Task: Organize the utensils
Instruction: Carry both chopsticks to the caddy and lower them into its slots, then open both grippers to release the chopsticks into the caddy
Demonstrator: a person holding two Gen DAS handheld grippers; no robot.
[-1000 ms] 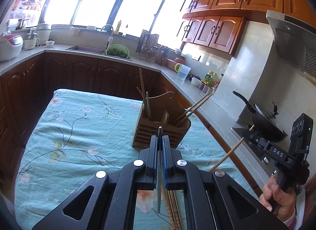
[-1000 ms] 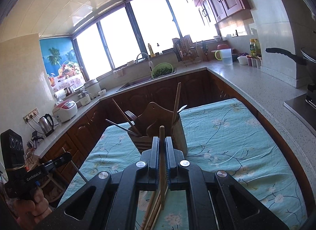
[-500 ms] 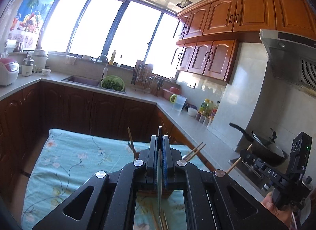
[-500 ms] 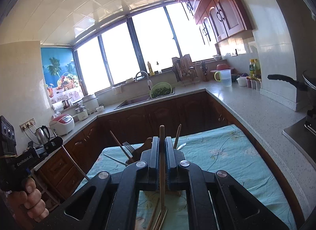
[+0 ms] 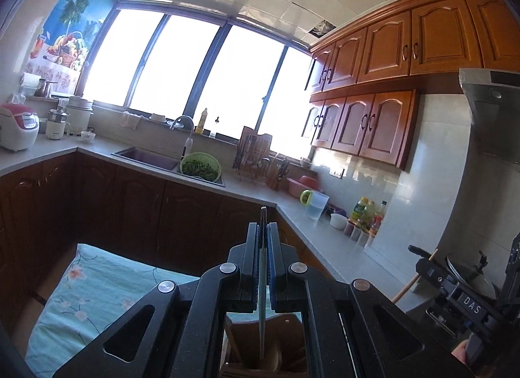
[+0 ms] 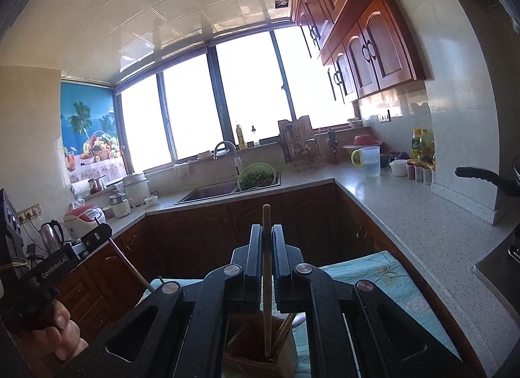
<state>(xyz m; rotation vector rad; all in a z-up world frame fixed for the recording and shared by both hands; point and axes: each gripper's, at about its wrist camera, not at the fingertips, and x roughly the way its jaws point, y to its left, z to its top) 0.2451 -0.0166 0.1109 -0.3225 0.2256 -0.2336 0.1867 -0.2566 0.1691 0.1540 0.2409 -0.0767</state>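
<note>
A wooden chopstick (image 6: 267,280) is held upright between the jaws of the right gripper (image 6: 267,241), its lower end reaching down into the wooden utensil holder (image 6: 256,350), where other chopsticks (image 6: 286,329) are already leaned. A thin grey metal utensil (image 5: 262,280) is clamped in the same way by the left gripper (image 5: 262,238), its tip lowered toward the same holder (image 5: 260,345), which is seen beneath the jaws. The holder is stood on a table spread with a teal floral cloth (image 5: 81,296), near the kitchen counter (image 6: 406,202) at the right. Farther off, a sink (image 5: 146,157) and a green colander (image 5: 200,166) are set under the bright windows. Both pieces are judged to be mid-insertion. If either is released while tilted, or caught on the holder's rim or on the sticks inside, it may be dropped onto the cloth. With both tools crowded over one opening, a collision is also judged possible, and the holder could be tipped.
</note>
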